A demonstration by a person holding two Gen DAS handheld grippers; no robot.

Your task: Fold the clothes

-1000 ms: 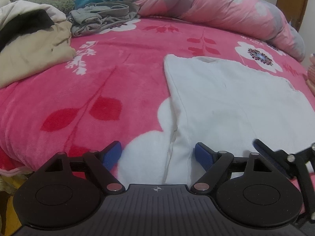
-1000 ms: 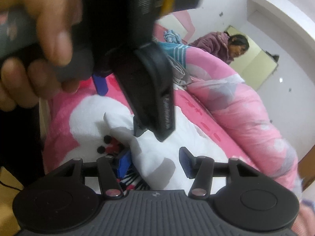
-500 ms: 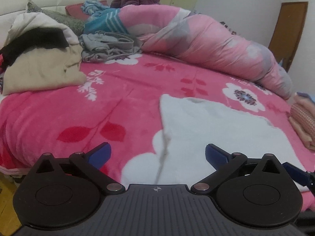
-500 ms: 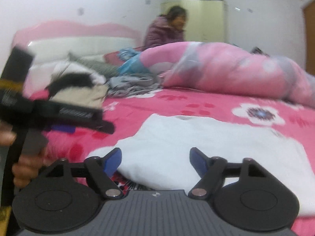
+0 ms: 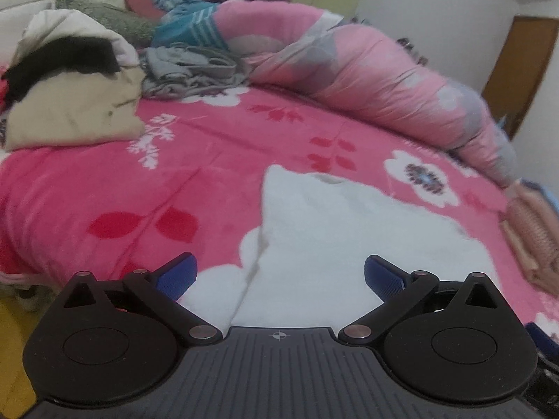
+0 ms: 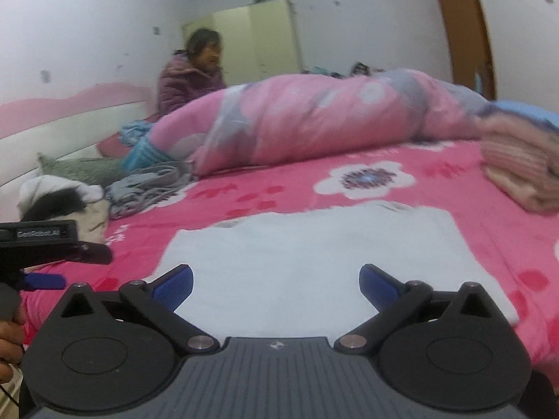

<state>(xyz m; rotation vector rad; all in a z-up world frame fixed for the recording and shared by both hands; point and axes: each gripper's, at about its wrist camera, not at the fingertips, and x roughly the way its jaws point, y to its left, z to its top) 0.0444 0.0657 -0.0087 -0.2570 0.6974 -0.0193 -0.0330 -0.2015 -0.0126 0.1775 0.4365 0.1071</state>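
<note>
Two black blue-padded grippers, left gripper (image 5: 278, 277) wide, right gripper (image 6: 276, 281) with jaws opening, both empty, hover above a folded white fleece garment (image 6: 314, 265) lying flat on the pink floral bedspread (image 5: 209, 160); beyond, a rolled pink quilt (image 6: 314, 122).

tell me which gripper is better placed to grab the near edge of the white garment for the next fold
Probably the right gripper: its jaws are opening, nothing between them, squarely over the flat white cloth garment. The left gripper, open and empty, straddles the garment's left edge on the pink floral blanket.
</note>
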